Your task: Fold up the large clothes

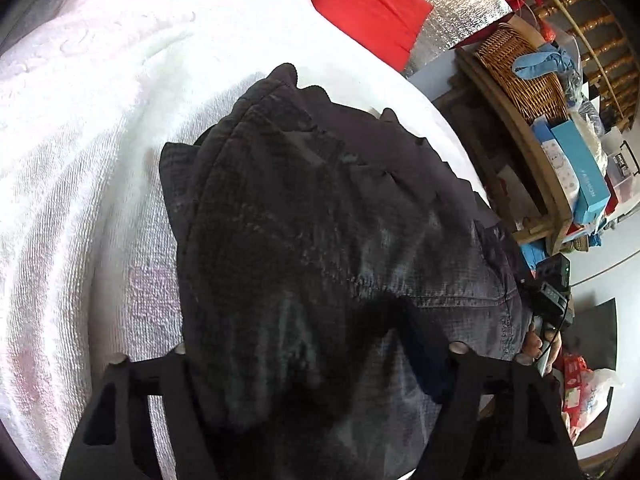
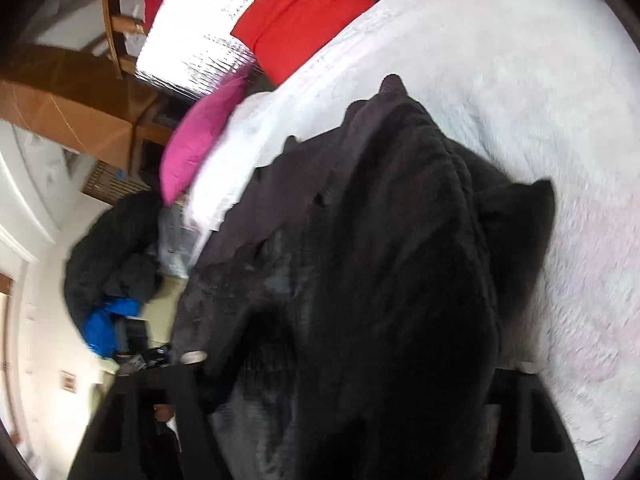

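A large dark grey-black garment [image 1: 320, 240] lies bunched on a white towelling-covered bed [image 1: 80, 160]. It drapes over and between the fingers of my left gripper [image 1: 316, 356], whose jaws stand wide apart with cloth filling the gap. In the right wrist view the same garment [image 2: 380, 260] hangs over my right gripper [image 2: 352, 364] and hides the fingertips. Its jaws also stand wide apart. The right view is blurred by motion. The other hand and gripper body [image 1: 548, 320] show at the garment's right edge.
Red cushions [image 1: 368, 8] and a silver foil sheet [image 1: 460, 4] lie at the bed's far end, a pink cushion [image 2: 200, 136] beside them. A wooden shelf with a wicker basket [image 1: 516, 72] and boxes stands right of the bed. Dark and blue clothes [image 2: 112, 280] are piled off the bed.
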The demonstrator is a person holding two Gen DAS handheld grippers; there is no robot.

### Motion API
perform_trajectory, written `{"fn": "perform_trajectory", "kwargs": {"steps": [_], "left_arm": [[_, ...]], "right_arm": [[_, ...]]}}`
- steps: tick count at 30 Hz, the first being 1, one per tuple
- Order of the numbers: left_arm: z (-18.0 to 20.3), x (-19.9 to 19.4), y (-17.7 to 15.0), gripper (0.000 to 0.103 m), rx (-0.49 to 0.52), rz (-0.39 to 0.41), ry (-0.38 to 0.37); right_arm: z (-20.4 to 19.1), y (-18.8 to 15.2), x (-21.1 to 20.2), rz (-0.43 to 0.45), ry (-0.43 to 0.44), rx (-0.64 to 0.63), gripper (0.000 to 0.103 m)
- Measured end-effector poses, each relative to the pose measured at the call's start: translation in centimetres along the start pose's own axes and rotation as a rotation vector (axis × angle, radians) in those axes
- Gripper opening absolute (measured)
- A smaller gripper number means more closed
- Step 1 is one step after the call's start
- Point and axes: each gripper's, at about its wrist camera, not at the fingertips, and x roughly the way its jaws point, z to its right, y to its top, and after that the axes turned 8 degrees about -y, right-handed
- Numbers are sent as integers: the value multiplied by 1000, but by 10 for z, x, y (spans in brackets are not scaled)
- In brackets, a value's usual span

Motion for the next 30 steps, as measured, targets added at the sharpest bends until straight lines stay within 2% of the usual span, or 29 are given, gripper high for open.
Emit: {"fn": "perform_trajectory", "kwargs": {"steps": [2, 5, 7, 8, 11, 14, 16, 19, 24, 30], "left_arm": [[2, 3, -2, 69, 11, 4, 11], [1, 4, -3, 68, 11, 2, 14], [0, 11, -1, 84, -17, 0, 2], [1, 17, -1, 86, -28, -7, -8], [10, 25, 1, 87, 6, 4, 37], [15, 24, 5, 69, 2, 40, 57], [16, 20, 7, 52, -8, 64, 60], [23, 13, 10, 39, 6, 96, 53], [46, 4, 11, 32, 73, 155, 56], [56, -10, 12, 28, 58, 244, 25]], "right_arm": [[-2, 1, 4, -1, -36, -8, 50], [-2, 1, 5, -1, -51, -12, 49], [1, 0, 5, -1, -49, -2, 49], [2, -1, 4, -1, -45, 6, 49], [6, -3, 1, 4, -45, 14, 49], [3, -2, 0, 12, -57, 12, 49], [1, -2, -1, 18, -63, 10, 48], [-7, -4, -4, 37, -81, -2, 44], [-24, -3, -15, 90, -111, -31, 40], [-48, 5, -25, 170, -125, -69, 35]]}}
